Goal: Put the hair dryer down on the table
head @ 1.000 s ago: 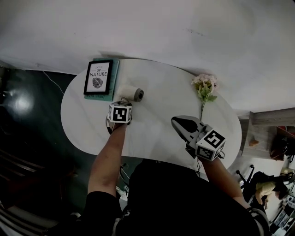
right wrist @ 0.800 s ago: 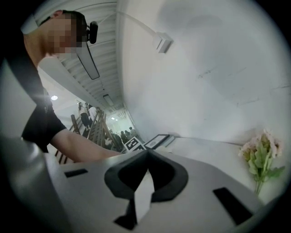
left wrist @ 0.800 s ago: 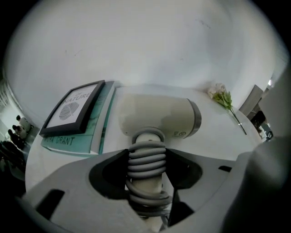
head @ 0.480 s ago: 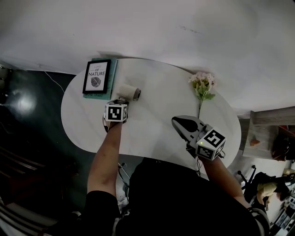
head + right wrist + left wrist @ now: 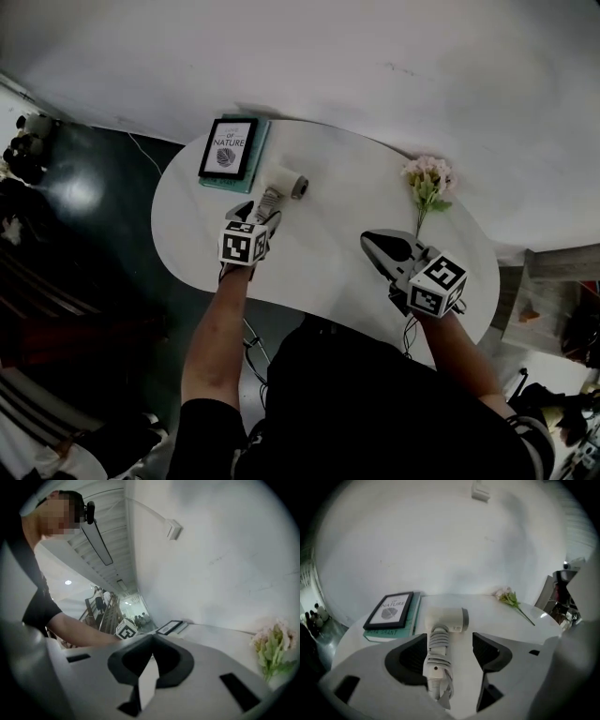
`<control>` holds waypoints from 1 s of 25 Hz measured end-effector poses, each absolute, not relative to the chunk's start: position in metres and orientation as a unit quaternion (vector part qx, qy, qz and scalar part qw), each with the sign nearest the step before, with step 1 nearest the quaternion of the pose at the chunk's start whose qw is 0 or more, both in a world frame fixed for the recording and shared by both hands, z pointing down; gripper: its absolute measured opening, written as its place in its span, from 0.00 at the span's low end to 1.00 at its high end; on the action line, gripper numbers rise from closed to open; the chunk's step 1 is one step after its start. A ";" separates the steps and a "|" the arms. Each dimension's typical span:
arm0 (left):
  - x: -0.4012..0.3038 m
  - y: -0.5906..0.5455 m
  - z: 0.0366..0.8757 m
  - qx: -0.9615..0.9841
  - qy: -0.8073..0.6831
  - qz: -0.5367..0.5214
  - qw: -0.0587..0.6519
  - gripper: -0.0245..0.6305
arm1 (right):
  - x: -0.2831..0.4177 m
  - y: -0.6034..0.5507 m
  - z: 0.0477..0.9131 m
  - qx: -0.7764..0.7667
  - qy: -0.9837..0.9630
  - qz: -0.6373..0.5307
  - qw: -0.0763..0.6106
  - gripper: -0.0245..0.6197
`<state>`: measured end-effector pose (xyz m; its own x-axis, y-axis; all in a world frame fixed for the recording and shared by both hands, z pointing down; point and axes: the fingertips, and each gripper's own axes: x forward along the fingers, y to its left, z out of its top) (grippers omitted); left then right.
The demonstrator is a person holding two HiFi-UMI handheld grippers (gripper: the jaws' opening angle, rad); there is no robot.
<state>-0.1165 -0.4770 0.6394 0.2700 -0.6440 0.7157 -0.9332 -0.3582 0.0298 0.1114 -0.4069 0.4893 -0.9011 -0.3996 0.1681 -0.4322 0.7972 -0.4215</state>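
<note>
left hand-held gripper [image 5: 450, 641] is opening, hair dryer [image 5: 445, 618] lying on table [image 5: 501, 620] between its jaws.

One white oval desk [image 5: 342, 220]. On it: one white hair dryer [image 5: 284, 185] with cord wound round its handle, one black-framed picture [image 5: 228, 147], one teal book [image 5: 255, 157], both far left, and one pink flower sprig [image 5: 428, 181], far right.

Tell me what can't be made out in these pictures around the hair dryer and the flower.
- Handle of the hair dryer: head view, lower end hidden behind the left gripper, whose jaws are opening with the handle between them.
- Stem of the flower: right gripper view, lower part cut off by the right gripper.
- Cover of the book: every view, covered by the framed picture.
</note>
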 end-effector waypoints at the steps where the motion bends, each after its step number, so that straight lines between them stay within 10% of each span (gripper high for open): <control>1: -0.114 -0.472 0.631 0.770 -0.514 0.309 0.217 0.51 | 0.109 -0.406 0.487 0.213 -0.949 0.229 0.034 0.05; 25: -0.233 -0.337 0.456 0.779 -0.615 0.058 0.110 0.05 | -0.033 -0.317 0.411 0.172 -0.971 0.166 0.028 0.05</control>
<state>-0.2335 -0.3366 0.4557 0.2369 -0.9448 0.2264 -0.9705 -0.2195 0.0997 -0.0326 -0.3167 0.4114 -0.9393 -0.3243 0.1123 -0.3432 0.8855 -0.3131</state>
